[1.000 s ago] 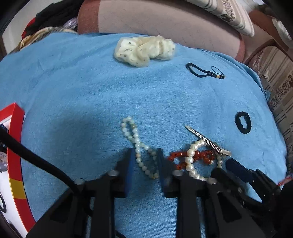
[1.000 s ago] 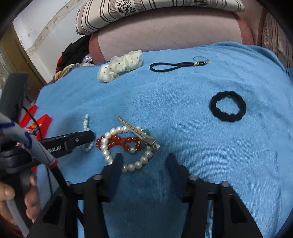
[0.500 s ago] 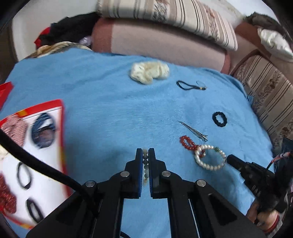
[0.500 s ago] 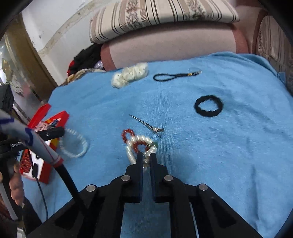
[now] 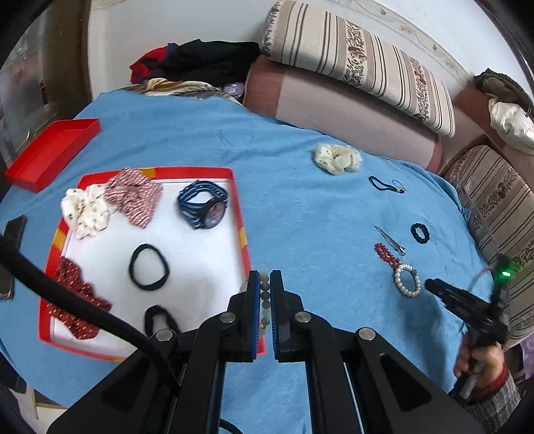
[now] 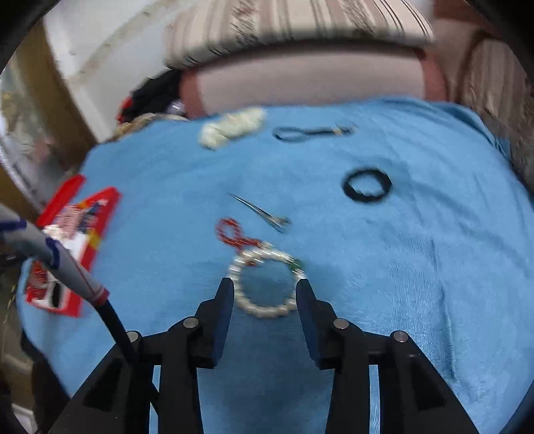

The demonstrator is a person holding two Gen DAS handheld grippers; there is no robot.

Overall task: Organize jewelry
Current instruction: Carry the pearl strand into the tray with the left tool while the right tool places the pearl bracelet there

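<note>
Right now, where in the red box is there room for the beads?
Bare white floor lies between the blue watch and the black hair tie, along the red box right wall. The left side is crowded with scrunchies. The left gripper holds the beads.

Blue blanket (image 5: 300,187), striped cushions (image 5: 360,63), pink bolster (image 5: 333,103), white wall (image 5: 167,23)

I am seeing no readable text, label, brand or number in either wrist view; nothing ahead of my grippers is showing legible print right now.
</note>
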